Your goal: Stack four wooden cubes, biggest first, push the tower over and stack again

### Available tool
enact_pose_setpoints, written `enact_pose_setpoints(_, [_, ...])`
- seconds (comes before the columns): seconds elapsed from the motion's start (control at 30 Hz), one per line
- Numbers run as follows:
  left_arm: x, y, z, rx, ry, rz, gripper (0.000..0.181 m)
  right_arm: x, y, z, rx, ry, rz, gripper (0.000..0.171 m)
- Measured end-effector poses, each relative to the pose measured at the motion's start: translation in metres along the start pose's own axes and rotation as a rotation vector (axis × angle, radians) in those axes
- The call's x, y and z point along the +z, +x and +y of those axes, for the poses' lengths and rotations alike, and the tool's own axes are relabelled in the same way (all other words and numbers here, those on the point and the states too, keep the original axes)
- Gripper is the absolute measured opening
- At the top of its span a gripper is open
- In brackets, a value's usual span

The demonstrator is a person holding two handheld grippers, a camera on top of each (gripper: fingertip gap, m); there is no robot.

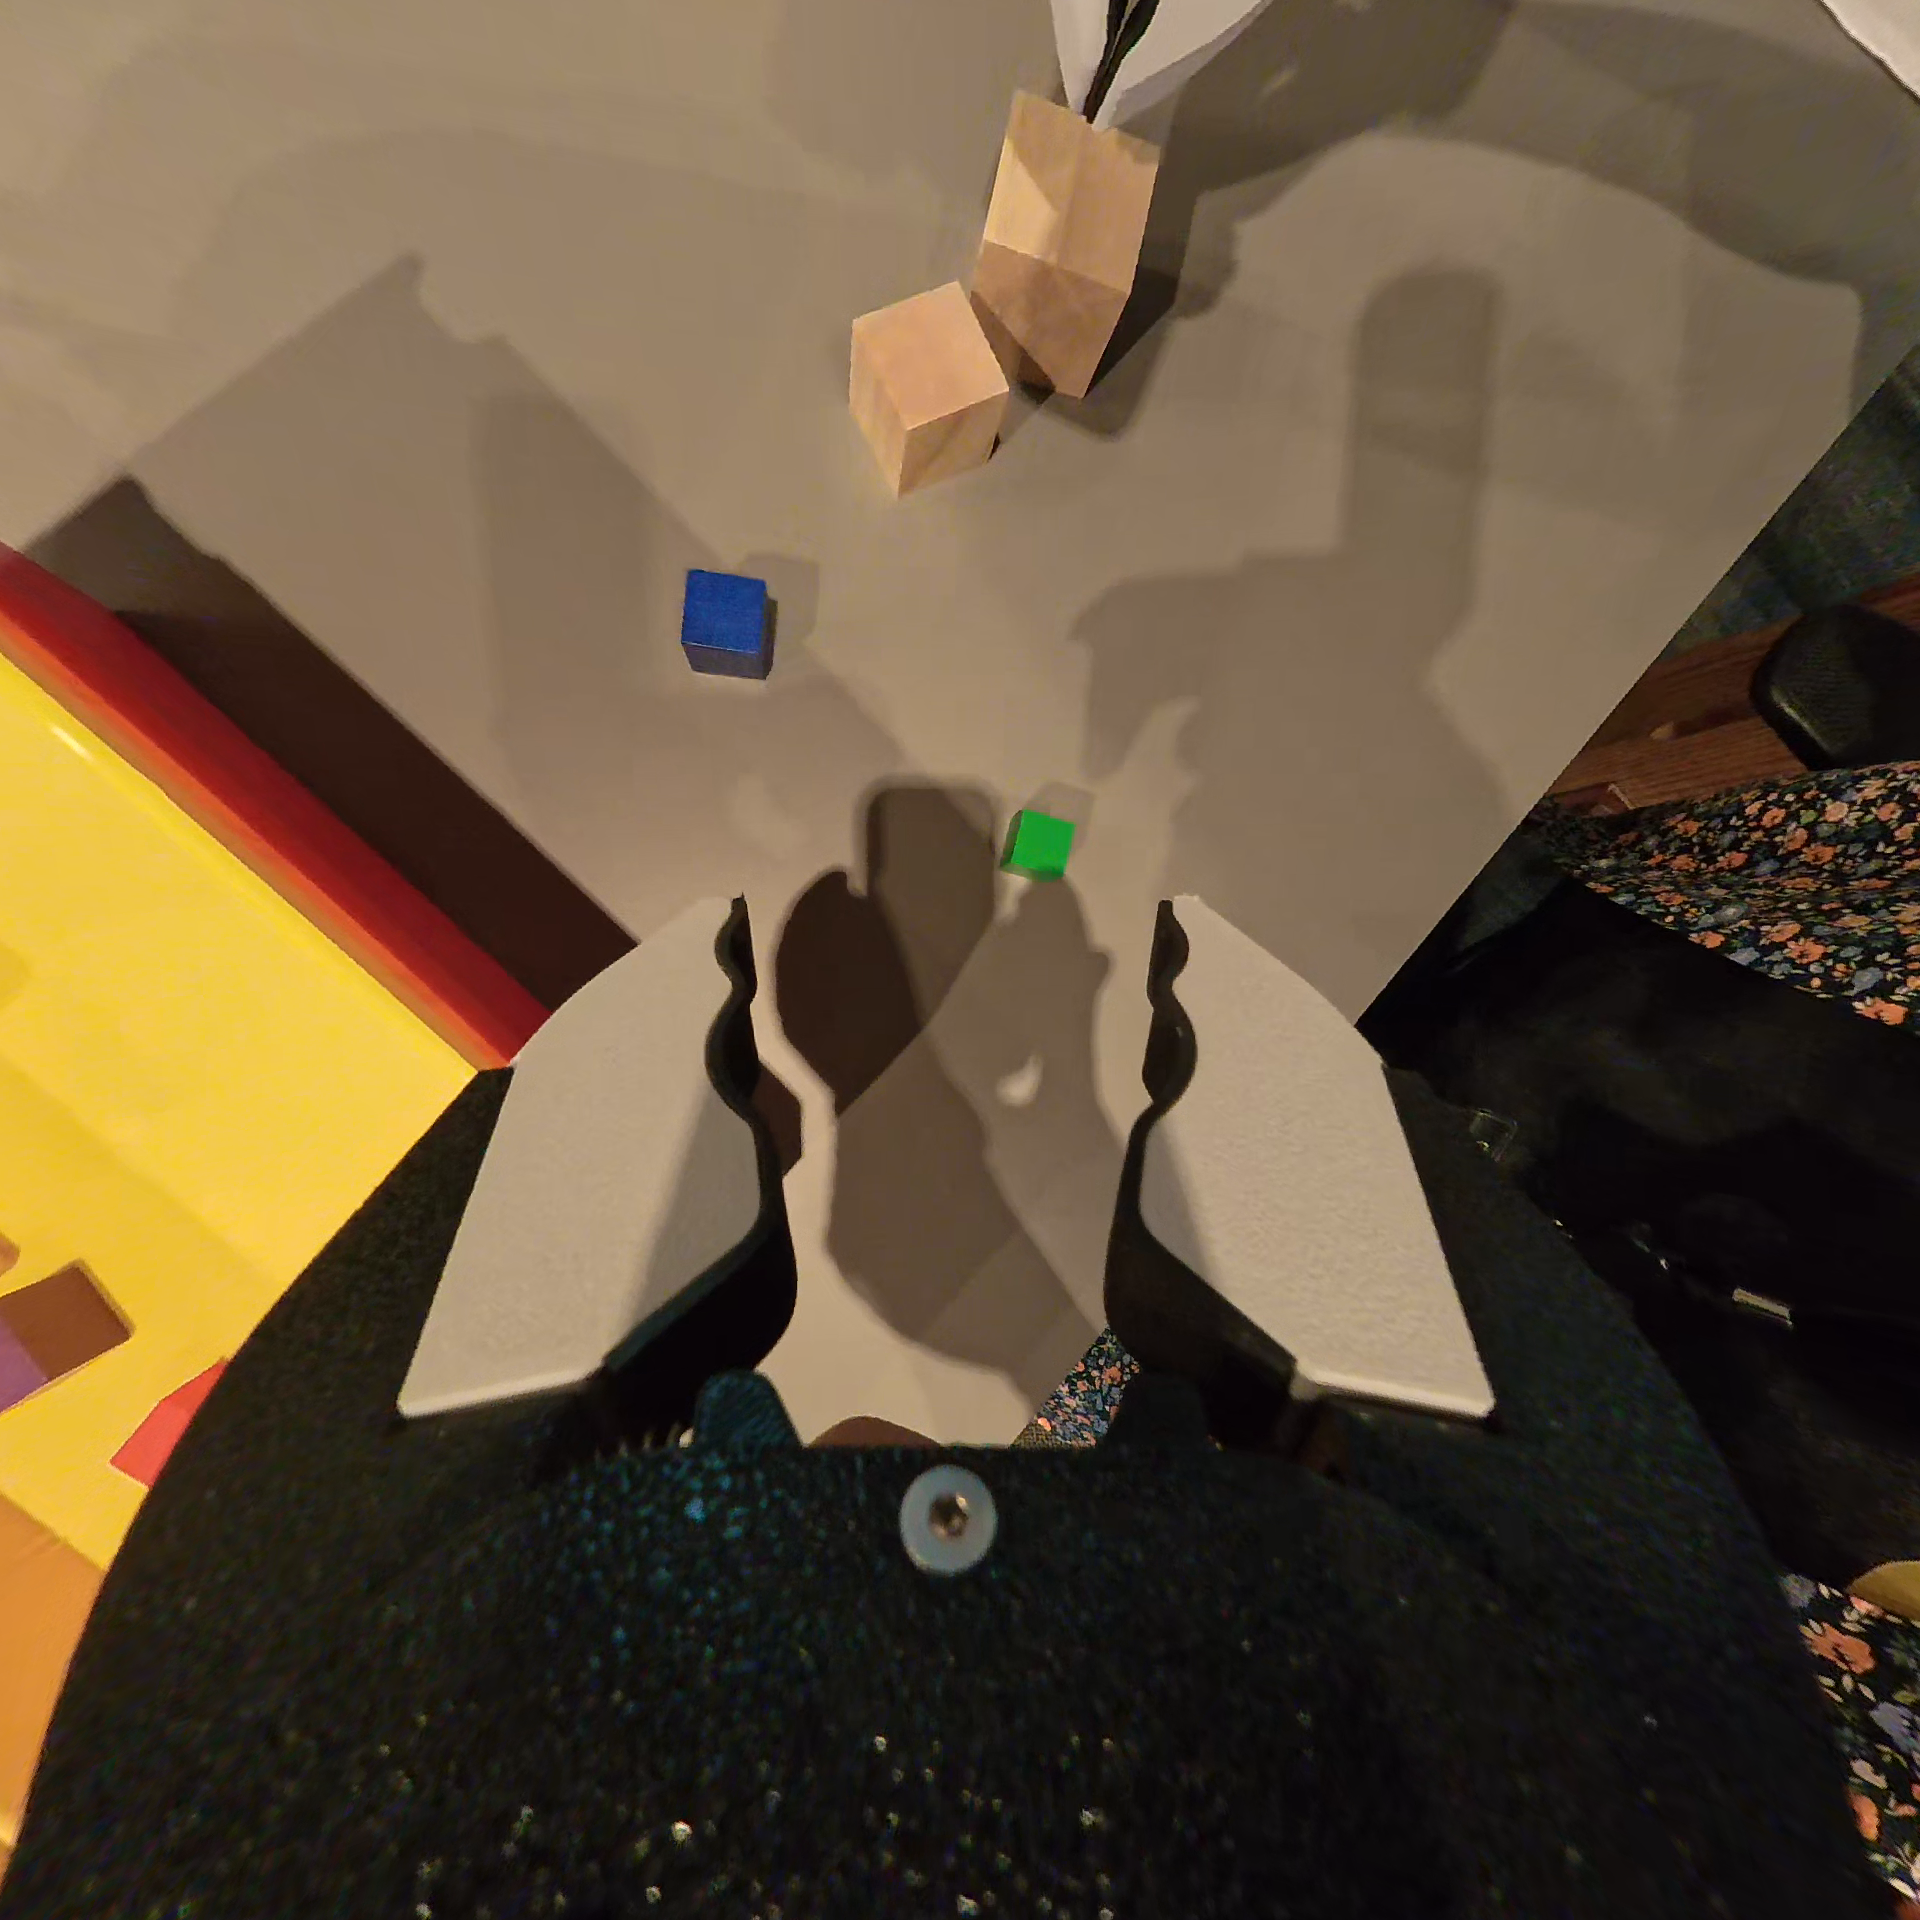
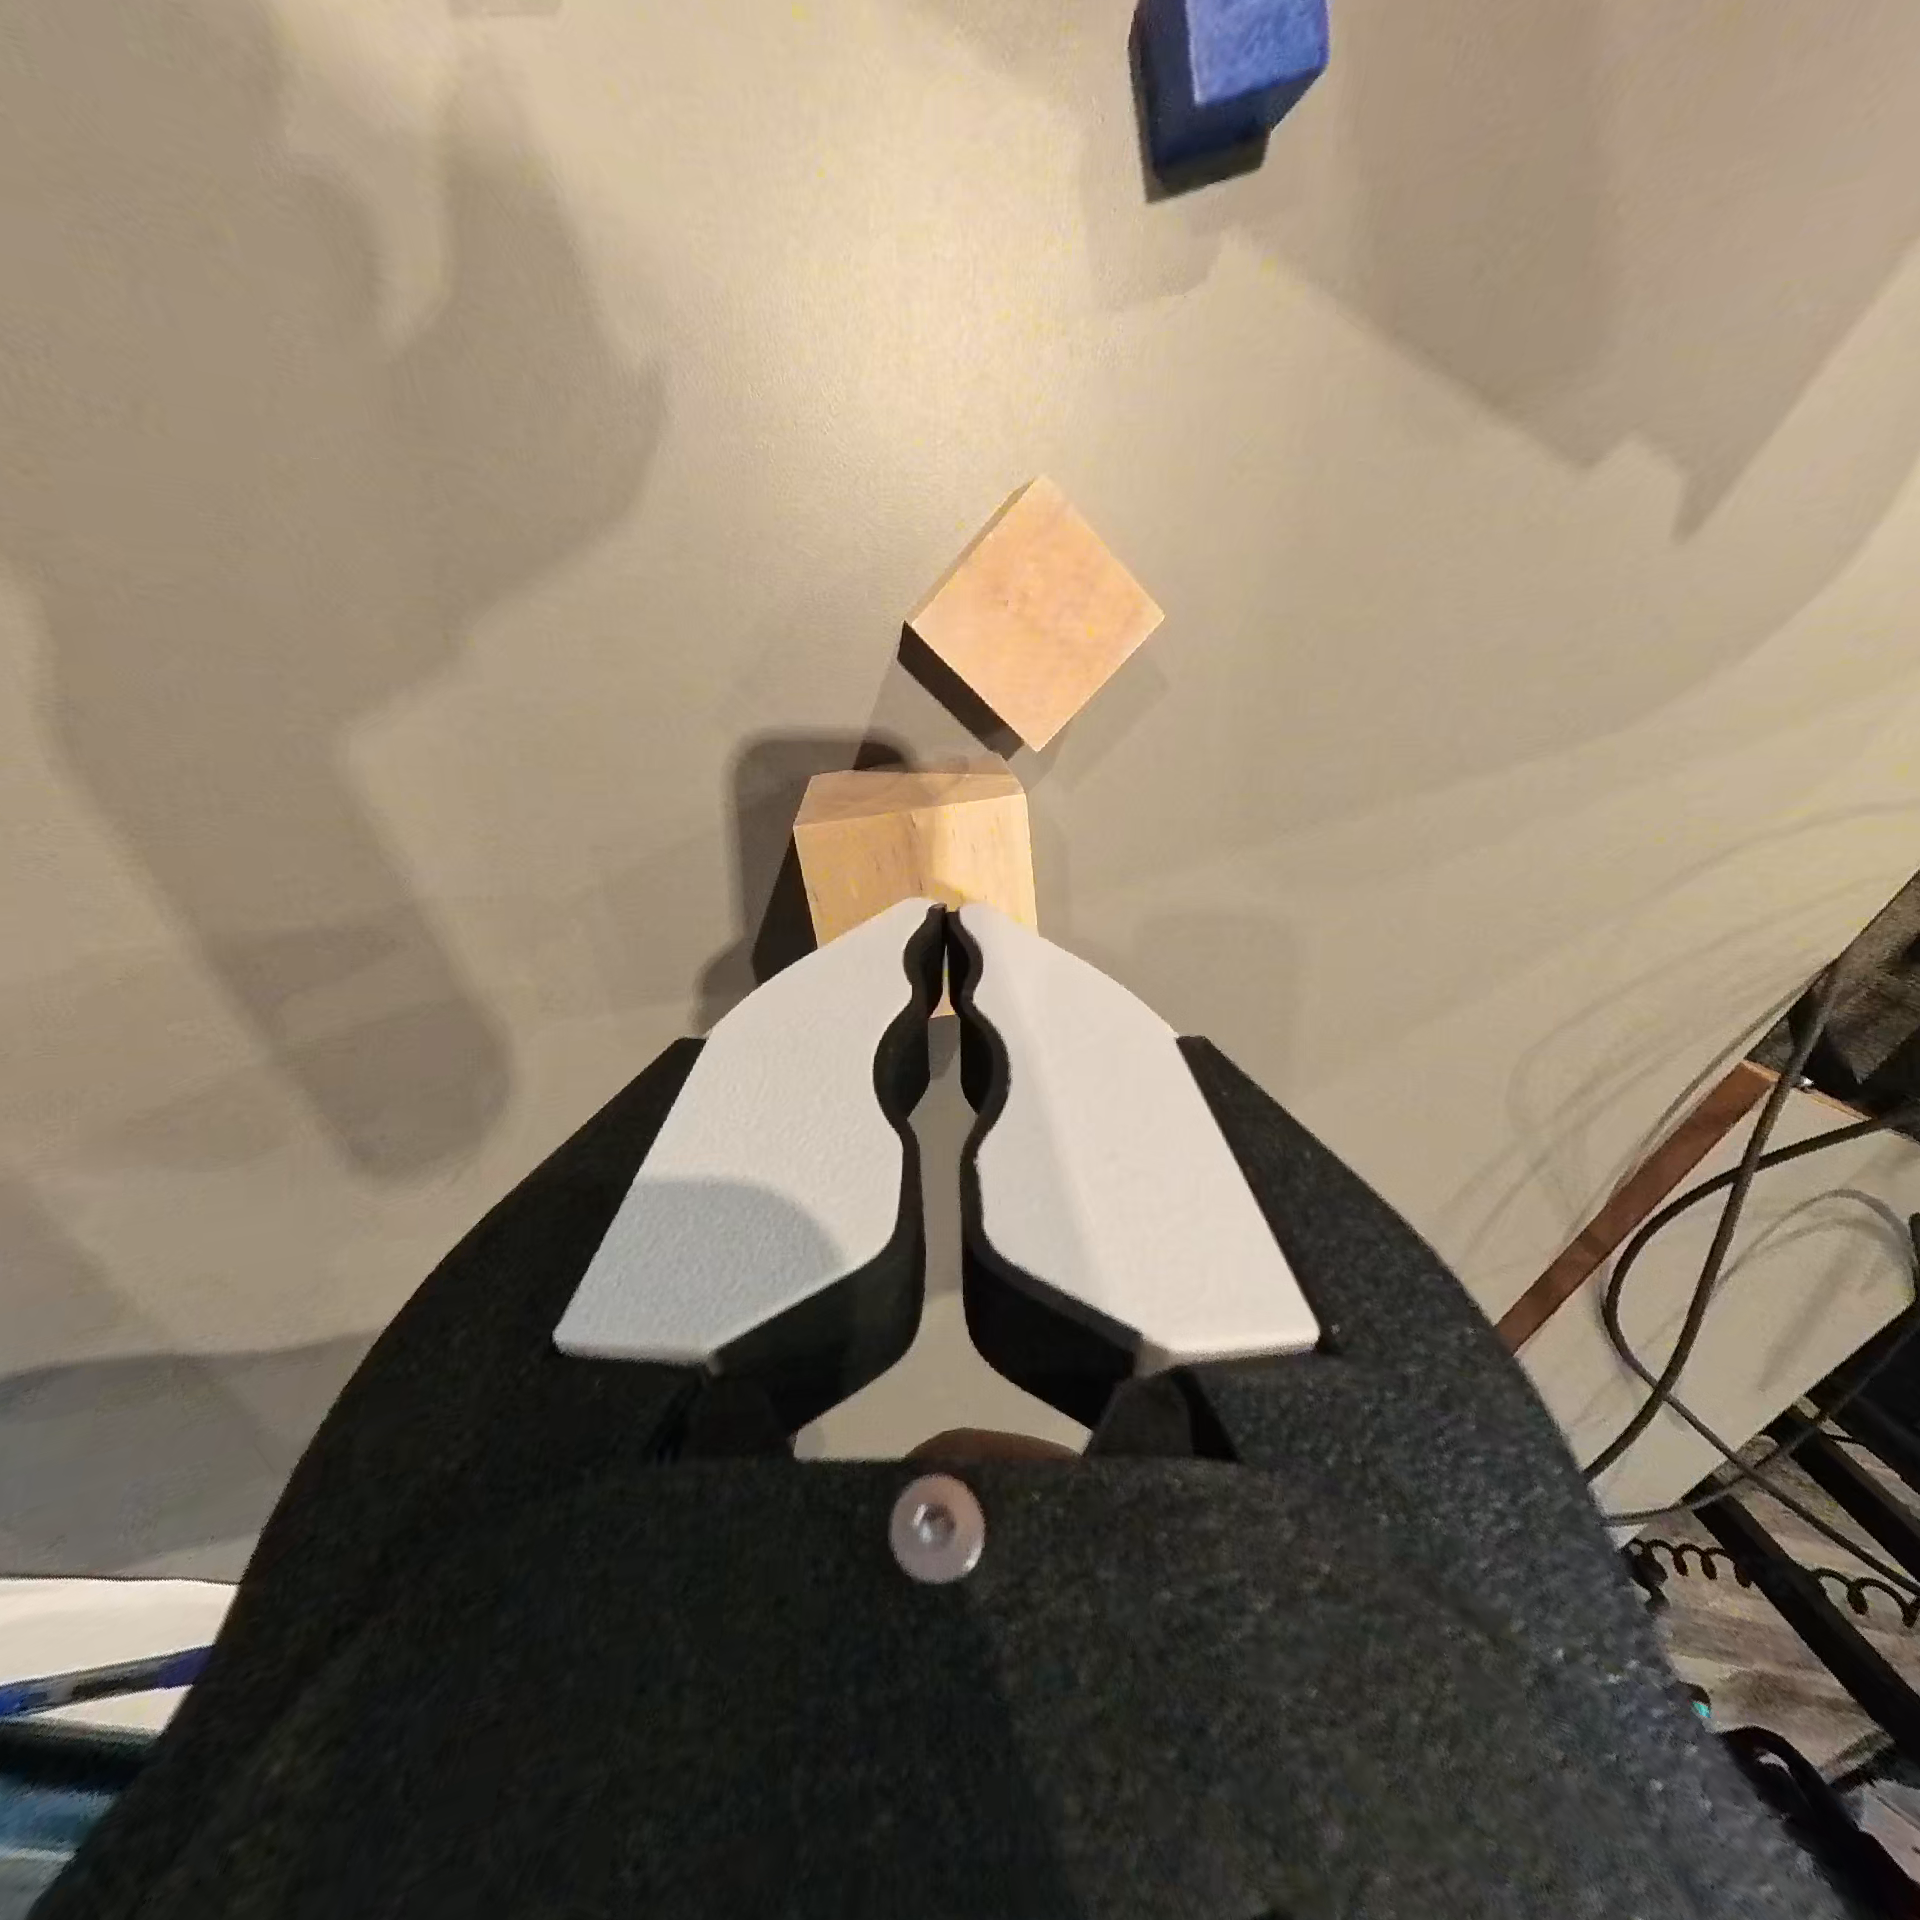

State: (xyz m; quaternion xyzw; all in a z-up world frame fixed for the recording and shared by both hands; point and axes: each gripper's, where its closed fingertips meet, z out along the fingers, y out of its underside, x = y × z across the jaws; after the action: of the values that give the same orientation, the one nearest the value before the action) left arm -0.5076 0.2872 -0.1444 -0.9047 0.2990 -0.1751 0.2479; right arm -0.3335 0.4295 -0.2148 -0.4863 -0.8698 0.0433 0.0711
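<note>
2 wooden cubes [image 1: 1060,239], 1 blue cube [image 1: 725,621], 1 green [image 1: 1037,844]

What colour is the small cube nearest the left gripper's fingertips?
Green: the small cube shows best in the left wrist view.

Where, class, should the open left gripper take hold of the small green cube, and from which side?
Probably from above, the left gripper closing on two opposite upright faces of the green cube. It sits flat and alone on the grey table, faces flat and parallel, with the blue cube well clear.
</note>
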Motion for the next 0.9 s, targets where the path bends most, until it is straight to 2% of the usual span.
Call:
enact_pose_setpoints(0.13, [-0.001, 0.001, 0.0, 0.003, 0.002, -0.001, 0.072, -0.001, -0.003, -0.003, 0.004, 0.02, -0.013, 0.004])
enact_pose_setpoints(0.2, [-0.001, 0.002, 0.0, 0.006, 0.001, -0.001, 0.073, -0.002, -0.003, -0.004, 0.039, 0.031, -0.012, 0.037])
enact_pose_setpoints(0.23, [-0.001, 0.002, 0.0, 0.008, 0.0, -0.001, 0.073, -0.002, -0.003, -0.003, 0.055, 0.021, -0.018, 0.045])
enact_pose_setpoints(0.5, [0.002, 0.006, 0.0, 0.027, -0.009, -0.001, 0.076, 0.002, -0.013, 0.0, 0.101, -0.016, -0.006, 0.051])
enact_pose_setpoints(0.53, [0.002, 0.007, 0.0, 0.029, -0.008, -0.002, 0.076, 0.002, -0.014, 0.0, 0.117, -0.024, -0.005, 0.054])
enact_pose_setpoints(0.6, [0.003, 0.007, -0.001, 0.031, -0.004, -0.005, 0.078, 0.001, -0.015, 0.001, 0.159, -0.043, 0.026, 0.075])
enact_pose_setpoints(0.7, [0.005, 0.008, -0.006, 0.044, 0.016, -0.017, 0.081, -0.006, -0.014, 0.003, 0.271, -0.065, 0.106, 0.077])
enact_pose_setpoints(0.9, [0.021, 0.015, -0.025, 0.232, 0.026, 0.007, 0.081, -0.029, -0.044, -0.007, 0.406, 0.073, 0.146, 0.076])
